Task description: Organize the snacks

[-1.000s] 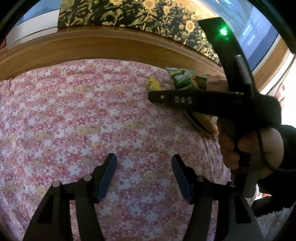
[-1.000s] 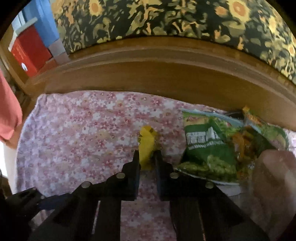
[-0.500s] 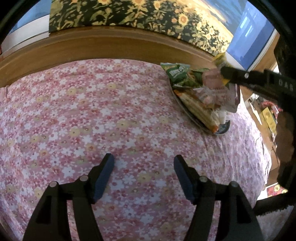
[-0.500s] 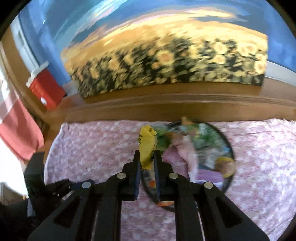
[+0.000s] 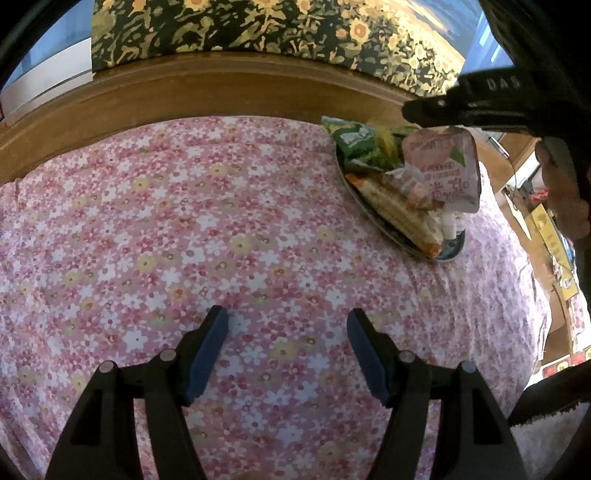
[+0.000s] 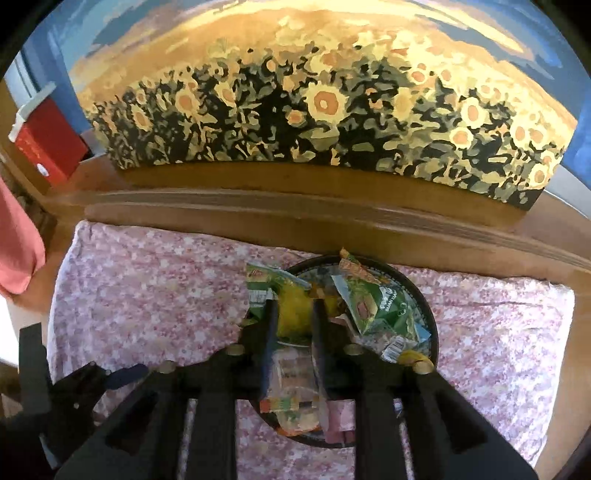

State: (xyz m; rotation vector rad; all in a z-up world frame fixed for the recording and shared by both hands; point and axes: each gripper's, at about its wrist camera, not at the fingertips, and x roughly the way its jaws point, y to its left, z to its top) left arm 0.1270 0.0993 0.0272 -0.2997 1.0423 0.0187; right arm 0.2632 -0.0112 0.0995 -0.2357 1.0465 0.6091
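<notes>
Both fingers of our left gripper (image 5: 288,339) stand well apart in the lower middle of the left wrist view, blue pads facing each other with only the pink flowered cloth (image 5: 184,229) between them. Toward the upper right of that frame we see the dark round plate (image 5: 452,248) heaped with snacks: a green packet (image 5: 351,142) at its far end, a pink-and-white pouch (image 5: 448,168) propped highest, and a long clear pack of biscuits (image 5: 400,212) along the near rim. Over the plate, from the right edge, reaches the black bar of our right gripper (image 5: 461,110), and a hand (image 5: 565,199) shows at the far right. A wooden headboard (image 5: 192,92) curves across the top, with a sunflower painting (image 5: 277,29) above it.

From the right wrist view we look down on the same plate (image 6: 430,317) in the lower middle of the frame. Our right gripper (image 6: 293,317) has just been opening; its fingers now stand a little apart, and the yellow snack (image 6: 293,314) shows between them, lying on top of the pile in the plate. We cannot tell whether the pads still touch it. Green packets (image 6: 376,299) lie just to its right and behind it, a clear wrapper (image 6: 291,384) nearer the bottom of the frame. Our left gripper (image 6: 122,373) shows at the lower left, over the cloth (image 6: 147,288). A red box (image 6: 48,144) stands at the upper left edge.
</notes>
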